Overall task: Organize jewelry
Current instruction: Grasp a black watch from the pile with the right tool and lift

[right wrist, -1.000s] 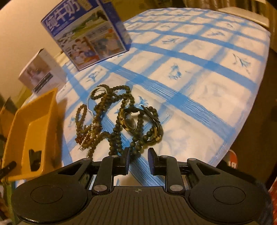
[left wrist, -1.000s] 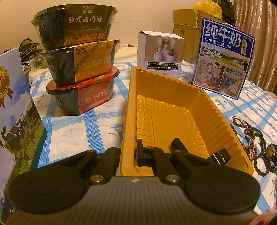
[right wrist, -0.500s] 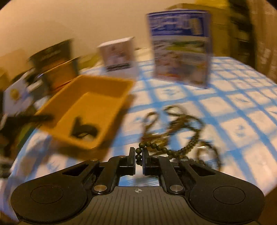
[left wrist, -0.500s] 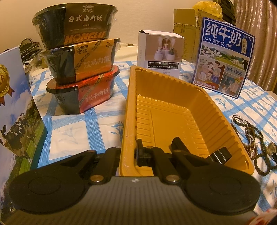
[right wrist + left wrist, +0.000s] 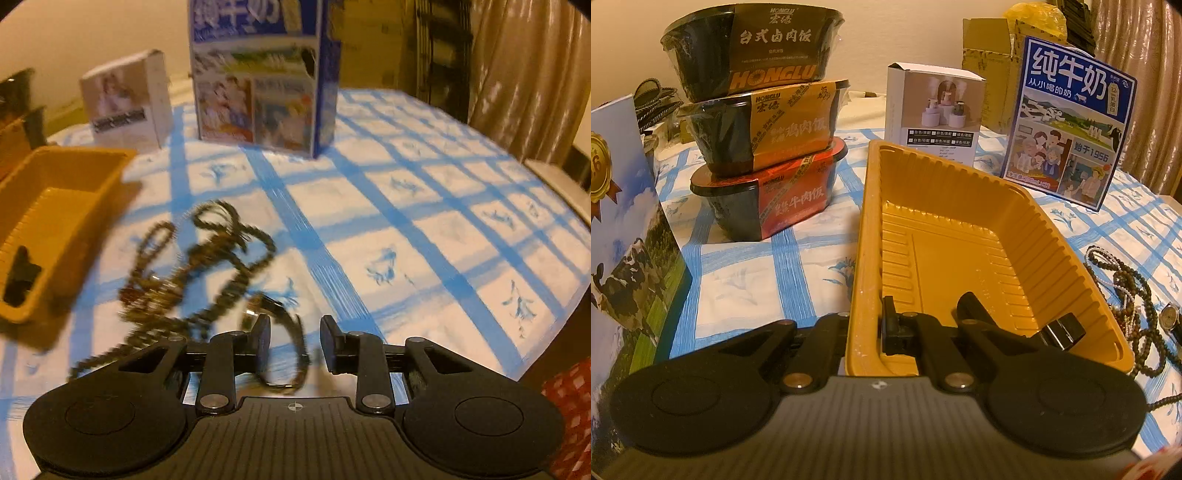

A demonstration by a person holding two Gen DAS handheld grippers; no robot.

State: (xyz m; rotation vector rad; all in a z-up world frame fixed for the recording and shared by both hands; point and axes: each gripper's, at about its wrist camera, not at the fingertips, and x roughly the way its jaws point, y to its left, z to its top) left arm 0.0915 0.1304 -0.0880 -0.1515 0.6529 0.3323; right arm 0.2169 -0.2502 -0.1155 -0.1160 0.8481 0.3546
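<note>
Top black bowl showing "HONGLU", "台式卤肉饭"; middle bowl reading "鸡肉饭"; blue milk carton displaying "纯牛奶", "始于1956".

The ribbed plastic tray is looking smooth and glossy, the checked cloth matt, the film-wrapped bowls shining.

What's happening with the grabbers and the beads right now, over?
Left gripper clamped on yellow tray wall. Right gripper just opened, watch band loose between its jaws. Bead necklaces heaped on tablecloth, tray without jewelry.
</note>
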